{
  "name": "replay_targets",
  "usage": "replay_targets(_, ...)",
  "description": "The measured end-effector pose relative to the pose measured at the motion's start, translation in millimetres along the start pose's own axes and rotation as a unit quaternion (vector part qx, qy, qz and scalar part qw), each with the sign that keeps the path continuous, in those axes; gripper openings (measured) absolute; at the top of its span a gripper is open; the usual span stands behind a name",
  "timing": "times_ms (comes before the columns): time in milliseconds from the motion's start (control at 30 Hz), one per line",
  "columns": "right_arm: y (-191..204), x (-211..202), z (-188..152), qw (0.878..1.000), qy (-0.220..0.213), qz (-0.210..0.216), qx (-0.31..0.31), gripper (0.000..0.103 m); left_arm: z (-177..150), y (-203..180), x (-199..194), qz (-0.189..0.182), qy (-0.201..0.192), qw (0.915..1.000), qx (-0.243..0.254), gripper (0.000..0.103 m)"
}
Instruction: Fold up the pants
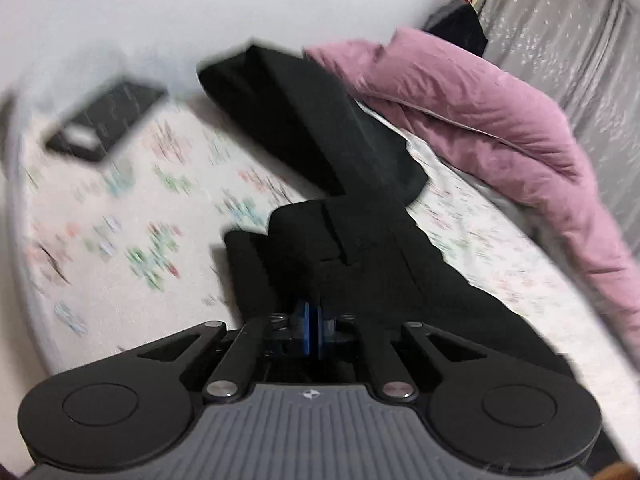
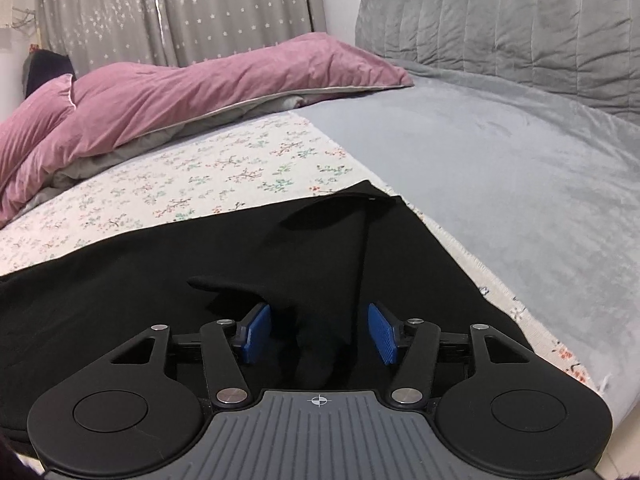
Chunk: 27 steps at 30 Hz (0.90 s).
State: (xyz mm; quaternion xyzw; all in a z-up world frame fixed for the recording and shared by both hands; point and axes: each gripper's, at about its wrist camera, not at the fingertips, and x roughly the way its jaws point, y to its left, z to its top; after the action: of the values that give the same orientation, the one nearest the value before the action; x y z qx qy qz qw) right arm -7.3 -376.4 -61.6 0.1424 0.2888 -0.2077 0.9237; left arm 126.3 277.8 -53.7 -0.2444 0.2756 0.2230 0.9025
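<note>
Black pants (image 1: 320, 152) lie across the floral sheet (image 1: 120, 208) in left wrist view, blurry; left gripper (image 1: 312, 320) pads look pinched together on a fabric fold, prob. gripping it. Pink duvet (image 1: 480, 112) behind.

Right wrist view: right gripper (image 2: 318, 332) jaws apart, pads not touching the pants (image 2: 200, 264) below.

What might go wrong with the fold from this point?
The left tongs are shut on the black pants, while the right tongs stand open over them. Pulling from one side only may skew the fold. The pink duvet lies close and might snag the far leg.
</note>
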Motion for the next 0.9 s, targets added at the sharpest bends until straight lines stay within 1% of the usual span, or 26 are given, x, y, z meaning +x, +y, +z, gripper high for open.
replay_targets(33, 0.6, -0.3, 0.6, 1.0, -0.002, -0.003, -0.001, 0.054, -1.7, -2.4, -3.8, 0.022, -0.012, 0.9997, 0.002, 0.011)
replay_targets(100, 3.0, -0.8, 2.1, 1.0, -0.006, -0.004, -0.007, 0.054, -4.2, -3.8, -5.9, 0.067, -0.022, 0.9975, 0.001, 0.012)
replay_targets(133, 4.5, -0.7, 2.4, 1.0, -0.007, -0.004, -0.013, 0.054, -4.6, -4.3, -5.3, 0.081, -0.022, 0.9964, 0.004, 0.013)
replay_targets(167, 7.2, 0.0, 2.8, 1.0, -0.009, -0.006, -0.021, 0.054, -5.1, -5.3, -5.1, 0.085, -0.022, 0.9961, 0.006, 0.015)
replay_targets(200, 11.4, 1.4, 3.3, 0.999, -0.01, -0.008, -0.035, 0.054, -5.7, -6.3, -6.5, 0.082, -0.024, 0.9963, 0.01, 0.021)
replay_targets(233, 16.3, 3.0, 3.1, 0.999, -0.011, -0.011, -0.05, 0.054, -6.7, -8.9, -10.8, 0.086, -0.034, 0.9956, 0.017, 0.03)
replay_targets(267, 22.1, 4.5, 2.6, 0.998, -0.013, -0.015, -0.067, 0.054, -8.1, -11.1, -16.0, 0.091, -0.051, 0.9942, 0.026, 0.035)
replay_targets(300, 28.3, 6.1, 2.0, 0.996, -0.016, -0.017, -0.087, 0.054, -8.8, -13.1, -23.5, 0.09, -0.069, 0.9929, 0.037, 0.047)
replay_targets(333, 34.9, 7.6, 0.9, 0.994, -0.02, -0.015, -0.109, 0.054, -10.3, -16.5, -31.2, 0.083, -0.085, 0.9917, 0.049, 0.053)
replay_targets(367, 41.9, 8.6, -0.4, 0.991, -0.025, -0.014, -0.129, 0.054, -12.3, -20.4, -38.1, 0.075, -0.097, 0.9906, 0.061, 0.053)
replay_targets(433, 54.9, 12.6, -2.2, 0.985, -0.029, -0.02, -0.168, 0.045, -17.2, -30.3, -48.5, 0.048, -0.107, 0.9897, 0.082, 0.053)
replay_targets(467, 58.5, 14.3, -2.6, 0.983, -0.027, -0.021, -0.179, 0.024, -18.8, -36.8, -49.5, 0.031, -0.104, 0.9898, 0.092, 0.053)
replay_targets(500, 59.4, 15.3, -1.6, 0.983, -0.024, -0.024, -0.178, 0.005, -22.3, -42.9, -53.3, 0.012, -0.1, 0.9894, 0.105, 0.053)
replay_targets(533, 56.4, 13.8, 0.9, 0.986, -0.023, -0.03, -0.164, 0.005, -26.4, -49.8, -56.7, -0.007, -0.092, 0.9883, 0.121, 0.053)
replay_targets(600, 41.7, 5.8, 6.3, 0.992, -0.028, -0.042, -0.115, 0.002, -36.5, -64.6, -62.0, -0.053, -0.071, 0.9834, 0.158, 0.053)
replay_targets(667, 17.0, -1.4, 12.5, 0.997, -0.016, -0.057, -0.051, 0.001, -47.9, -80.1, -65.5, -0.1, -0.042, 0.9747, 0.195, 0.053)
replay_targets(733, -15.9, -3.6, 14.8, 0.998, 0.018, -0.053, 0.032, 0.001, -61.3, -96.5, -69.9, -0.143, -0.021, 0.9619, 0.232, 0.053)
replay_targets(800, -45.5, -3.4, 10.5, 0.993, 0.046, -0.044, 0.099, 0.001, -76.0, -115.2, -75.9, -0.187, -0.002, 0.943, 0.276, 0.053)
replay_targets(833, -55.5, -3.0, 7.2, 0.99, 0.056, -0.04, 0.122, 0.001, -83.6, -124.1, -78.7, -0.21, 0.006, 0.9308, 0.299, 0.053)
replay_targets(867, -65.0, -3.0, 2.8, 0.987, 0.064, -0.034, 0.144, 0.001, -91.3, -131.7, -81.7, -0.233, 0.012, 0.9175, 0.322, 0.053)
replay_targets(900, -72.9, -3.2, -1.3, 0.984, 0.07, -0.027, 0.164, 0.001, -99.5, -138.3, -85.1, -0.26, 0.017, 0.9004, 0.349, 0.054)
